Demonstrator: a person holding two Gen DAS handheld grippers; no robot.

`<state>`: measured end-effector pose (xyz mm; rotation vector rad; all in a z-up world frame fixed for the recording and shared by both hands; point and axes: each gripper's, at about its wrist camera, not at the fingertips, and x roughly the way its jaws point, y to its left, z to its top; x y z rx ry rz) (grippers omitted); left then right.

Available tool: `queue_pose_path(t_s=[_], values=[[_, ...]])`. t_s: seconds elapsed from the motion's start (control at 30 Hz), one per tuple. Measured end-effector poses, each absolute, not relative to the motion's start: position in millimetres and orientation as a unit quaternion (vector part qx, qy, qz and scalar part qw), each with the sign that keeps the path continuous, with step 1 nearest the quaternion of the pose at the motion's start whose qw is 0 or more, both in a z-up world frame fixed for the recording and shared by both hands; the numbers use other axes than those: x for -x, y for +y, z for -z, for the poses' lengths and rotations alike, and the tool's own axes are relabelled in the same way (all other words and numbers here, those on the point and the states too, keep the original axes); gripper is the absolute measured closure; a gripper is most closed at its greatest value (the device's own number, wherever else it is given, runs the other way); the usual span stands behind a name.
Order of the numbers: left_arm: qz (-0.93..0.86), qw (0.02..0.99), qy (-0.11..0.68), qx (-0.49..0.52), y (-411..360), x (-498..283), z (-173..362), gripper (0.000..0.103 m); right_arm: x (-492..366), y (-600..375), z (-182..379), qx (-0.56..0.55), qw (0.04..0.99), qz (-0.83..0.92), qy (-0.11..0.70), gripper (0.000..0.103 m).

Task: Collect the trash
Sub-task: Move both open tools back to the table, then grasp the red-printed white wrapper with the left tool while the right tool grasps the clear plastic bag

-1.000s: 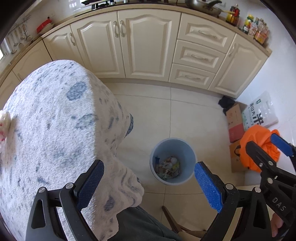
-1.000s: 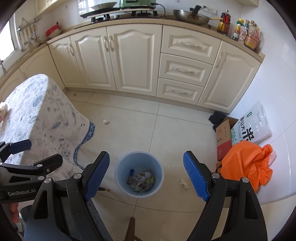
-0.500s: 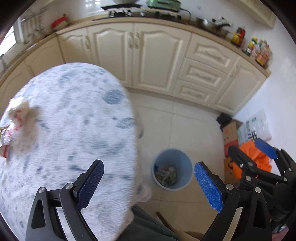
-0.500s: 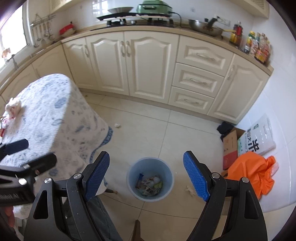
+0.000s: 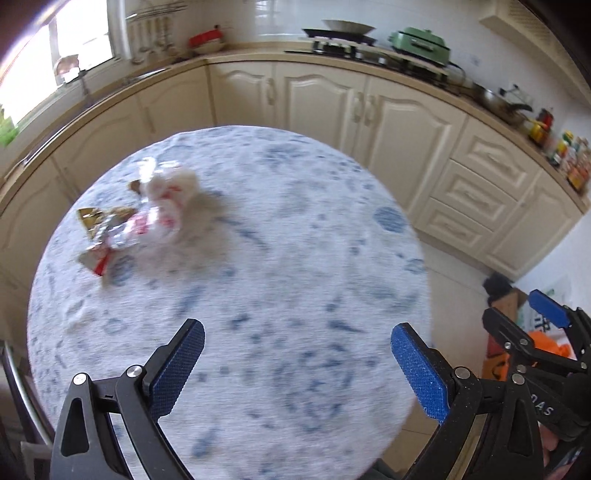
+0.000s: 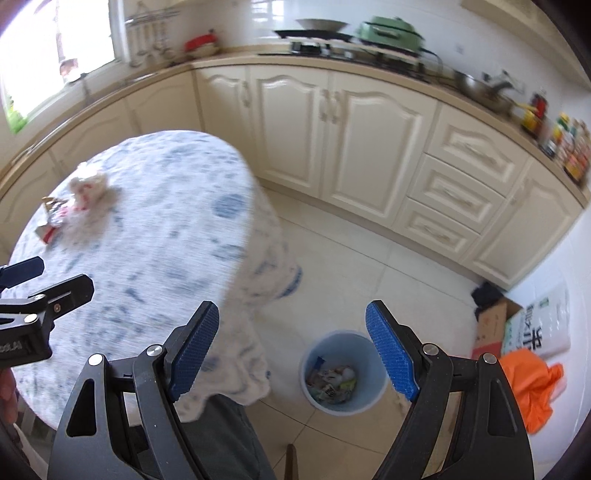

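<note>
- The left gripper (image 5: 297, 363) hangs above the near part of a round table (image 5: 280, 258) covered with a white cloth with blue flecks; its blue pads stand wide apart with nothing between them.
- The right gripper (image 6: 291, 349) is likewise spread wide and empty, over the floor at the table's edge, with the hanging cloth behind its left pad.
- The trash (image 5: 147, 210) lies on the far left part of the table: a crumpled white tissue with red marks, touching a shiny foil wrapper and a red-and-white scrap. It is well apart from both grippers. The same heap shows in the right wrist view (image 6: 77, 201), blurred.
- A pale blue bin (image 6: 341, 371) stands on the tiled floor beside the table, already holding crumpled wrappers and paper.
- An orange bag (image 6: 532, 387) lies on the floor to the right of the bin, next to a cardboard box (image 6: 491, 325) and a white printed sack (image 6: 543, 325).
- Cream cabinets (image 6: 354, 136) run along the far wall under a worktop with a green cooker (image 6: 388, 29) and bottles.
</note>
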<state>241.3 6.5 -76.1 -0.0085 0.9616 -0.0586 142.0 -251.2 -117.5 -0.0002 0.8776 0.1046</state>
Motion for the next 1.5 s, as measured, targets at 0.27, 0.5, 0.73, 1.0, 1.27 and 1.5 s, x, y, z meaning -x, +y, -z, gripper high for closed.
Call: queue_pose_path(t_s=[0.27,0.5,0.73,1.0,1.27,1.5], values=[[-0.035,0.888,0.457,0.028,78.0,-239.0,68.4,0.002,-163.7,-185.9,106.6,0.027,0.898,-0.109,0.425,0.019],[-0.079,0.878,0.467,0.061,136.5,-257.6,79.5,0.002,-191.3,-125.5,102.9,0.024,0.881,-0.163,0.443,0.019],[-0.093,0.875,0.464,0.100,187.4,-296.5,91.3,0.002,-226.7,-70.1,101.7,0.037,0.872,-0.189,0.449,0.019],[-0.054,0.878,0.463,0.108,206.5,-356.4,115.3,0.019,-262.8,-31.2,95.0,0.053,0.868,-0.201,0.451,0.019],[-0.020,0.867,0.475,0.151,226.0,-375.9,148.7,0.090,-301.7,7.3,103.3,0.059,0.841,-0.222,0.490,0.019],[-0.039,0.875,0.458,0.150,232.8,-364.2,148.6,0.093,-316.4,44.6,117.8,0.057,0.814,-0.245,0.524,0.021]])
